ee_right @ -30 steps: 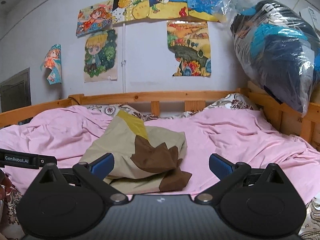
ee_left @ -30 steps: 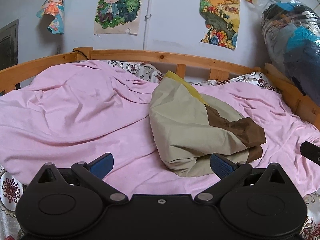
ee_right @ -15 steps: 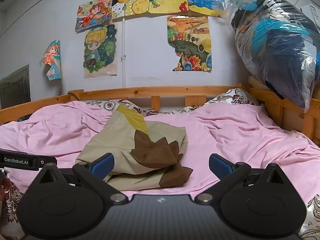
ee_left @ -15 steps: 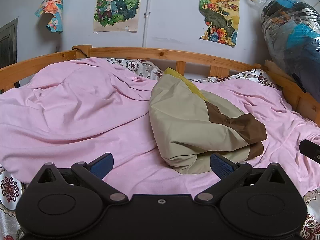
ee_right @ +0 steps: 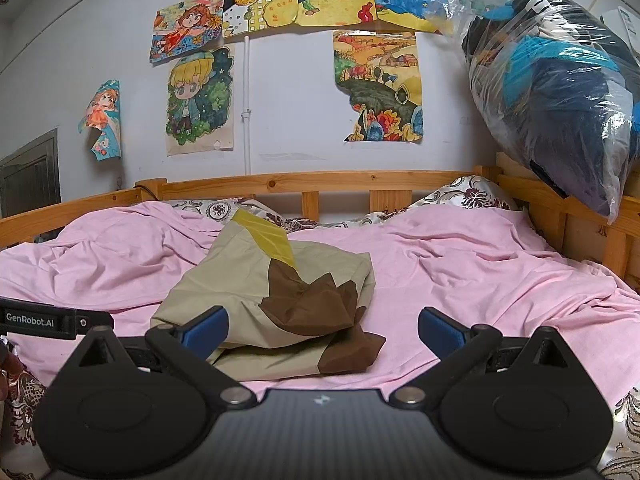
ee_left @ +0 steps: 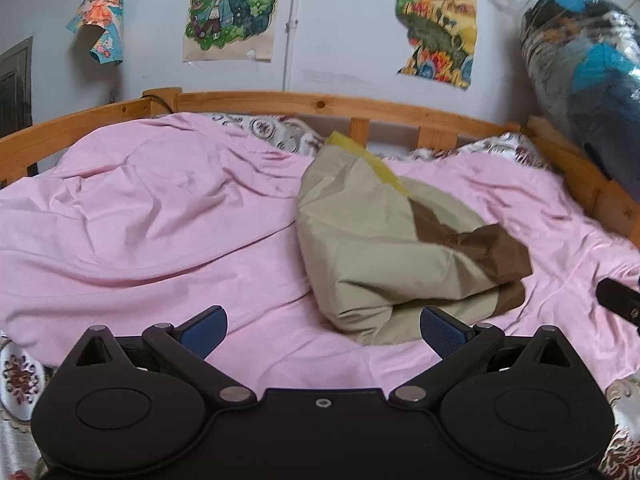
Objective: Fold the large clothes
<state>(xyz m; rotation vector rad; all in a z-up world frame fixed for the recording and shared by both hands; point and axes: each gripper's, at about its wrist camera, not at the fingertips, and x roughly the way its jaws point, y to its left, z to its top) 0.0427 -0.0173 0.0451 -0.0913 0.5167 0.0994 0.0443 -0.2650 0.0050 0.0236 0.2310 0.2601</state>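
A folded beige garment (ee_left: 372, 248) with brown and yellow patches lies on the pink sheet (ee_left: 160, 240) of the bed. It also shows in the right wrist view (ee_right: 256, 292). My left gripper (ee_left: 322, 326) is open and empty, just in front of the garment's near edge. My right gripper (ee_right: 322, 326) is open and empty, in front of the garment's near right corner. The body of the left gripper shows at the left edge of the right wrist view (ee_right: 40, 318).
A wooden bed rail (ee_right: 320, 184) runs along the back and right side. A plastic bag of clothes (ee_right: 560, 92) hangs above the right rail. Patterned pillows (ee_right: 468, 196) lie at the back. Posters cover the wall.
Both grippers have drifted back and up slightly, so the garment sits a little farther in view. The garment has not moved. Both grippers stay open.
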